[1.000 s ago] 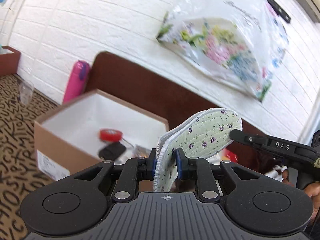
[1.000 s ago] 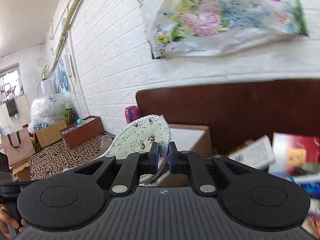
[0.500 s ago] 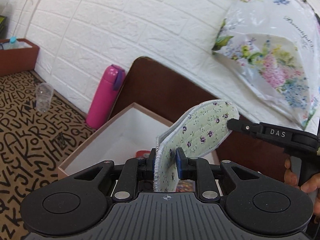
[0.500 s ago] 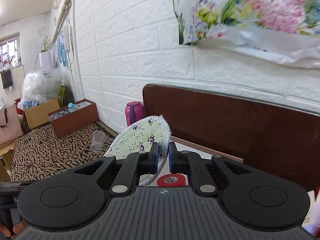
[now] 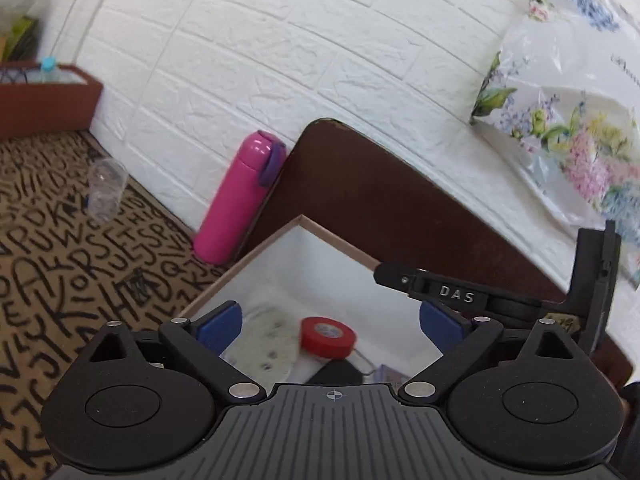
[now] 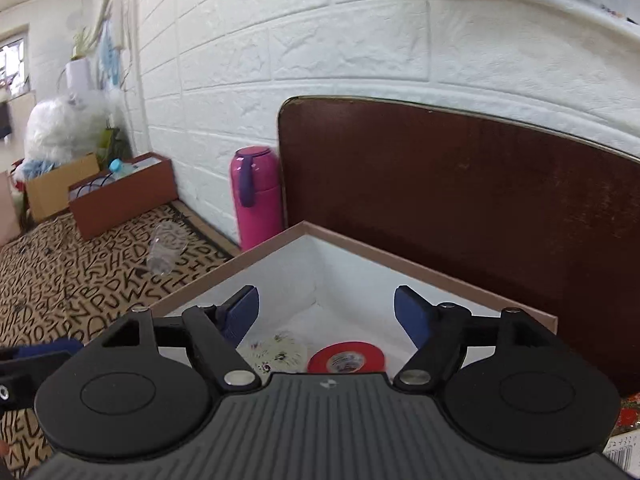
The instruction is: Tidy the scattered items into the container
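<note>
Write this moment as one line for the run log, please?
left tool: open | right tool: open | floral insoles: in box, beside red tape roll | held: nothing

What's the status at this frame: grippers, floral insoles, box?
Left gripper and right gripper both open, empty, over the white-lined cardboard box. Floral-print fabric insoles lie inside beside the red tape roll. Nothing blocking.
</note>
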Motion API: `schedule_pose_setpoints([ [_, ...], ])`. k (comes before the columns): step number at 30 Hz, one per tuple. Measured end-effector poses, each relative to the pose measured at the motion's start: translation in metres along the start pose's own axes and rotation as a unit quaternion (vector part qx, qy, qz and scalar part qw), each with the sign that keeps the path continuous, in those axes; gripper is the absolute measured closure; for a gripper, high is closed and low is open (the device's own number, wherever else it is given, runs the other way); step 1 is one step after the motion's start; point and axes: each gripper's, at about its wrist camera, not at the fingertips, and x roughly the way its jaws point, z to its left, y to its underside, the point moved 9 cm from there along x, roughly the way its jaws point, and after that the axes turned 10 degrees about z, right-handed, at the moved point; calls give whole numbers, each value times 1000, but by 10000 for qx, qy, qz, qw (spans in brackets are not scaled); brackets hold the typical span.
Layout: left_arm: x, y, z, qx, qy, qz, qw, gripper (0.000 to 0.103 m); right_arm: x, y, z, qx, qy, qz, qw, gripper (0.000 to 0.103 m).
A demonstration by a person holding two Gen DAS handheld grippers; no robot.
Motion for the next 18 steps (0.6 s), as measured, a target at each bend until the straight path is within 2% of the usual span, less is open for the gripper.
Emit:
schedule_pose_setpoints([
  [3,-1,4,-1,-7,-19,53,10000,0,-8,3,-2,83,-53,-12,10000,24],
  [8,-3,16,-5,-125,-8,274,9995,0,-25,11,-2,74,-20,25,10000,12],
  [12,-16,25,-16,-18,-34,389,9992,0,-48,25,0,1,77,97,9999,3],
  [18,-50,48,-41,445,-296,617,9967,0,-106,60,1,101,75,94,9999,1],
])
